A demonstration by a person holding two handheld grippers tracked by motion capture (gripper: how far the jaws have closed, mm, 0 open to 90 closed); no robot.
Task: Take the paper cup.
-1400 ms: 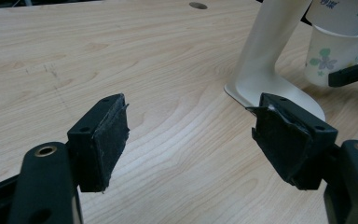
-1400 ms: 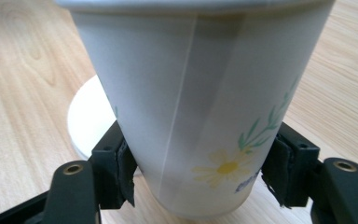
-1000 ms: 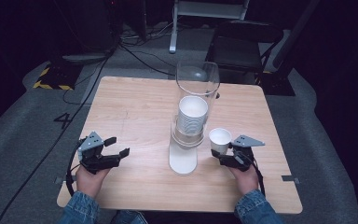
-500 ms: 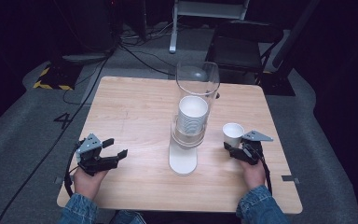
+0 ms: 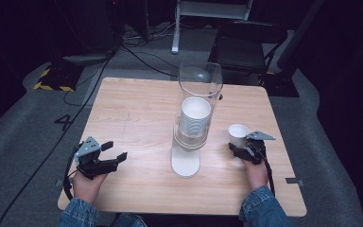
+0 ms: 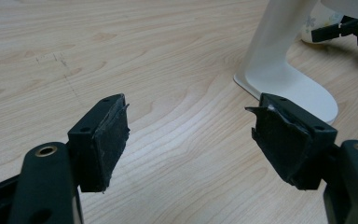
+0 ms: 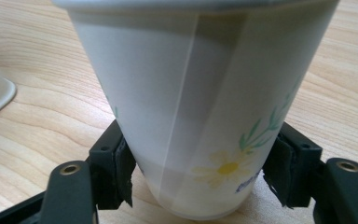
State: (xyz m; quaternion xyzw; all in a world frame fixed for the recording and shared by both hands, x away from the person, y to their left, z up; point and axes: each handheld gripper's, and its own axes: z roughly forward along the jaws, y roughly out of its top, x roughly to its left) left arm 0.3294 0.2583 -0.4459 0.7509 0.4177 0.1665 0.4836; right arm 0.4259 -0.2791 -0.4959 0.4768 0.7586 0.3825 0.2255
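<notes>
Moved: right claw (image 5: pixel 242 147) and its cup (image 5: pixel 238 135) sit farther right of the dispenser (image 5: pixel 192 124) than a second ago; left claw has stayed in place.
Right claw: pinches the cup low on its wall, one pad on each side, seen close in the right gripper view (image 7: pixel 200 182).
Cup: white paper, daisy print (image 7: pixel 200 107), upright, its base at or just over the table; which one I cannot tell. It stands right of the dispenser, apart from it.
Left claw: spread wide, nothing between its pads (image 6: pixel 191 144); held low over the table's near left part (image 5: pixel 108 153), well apart from the dispenser.
Dispenser: clear tube on a white foot (image 6: pixel 284 74), mid-table, with a stack of white cups (image 5: pixel 195 116) inside.
Table: pale wood (image 5: pixel 137 109); faint pencil marks on its left half.
Hands: left hand (image 5: pixel 86 183) and right hand (image 5: pixel 256 171) come in from the near edge, denim sleeves at both wrists.
Behind: grey floor (image 5: pixel 38 132), cables, a black chair (image 5: pixel 246 45).
</notes>
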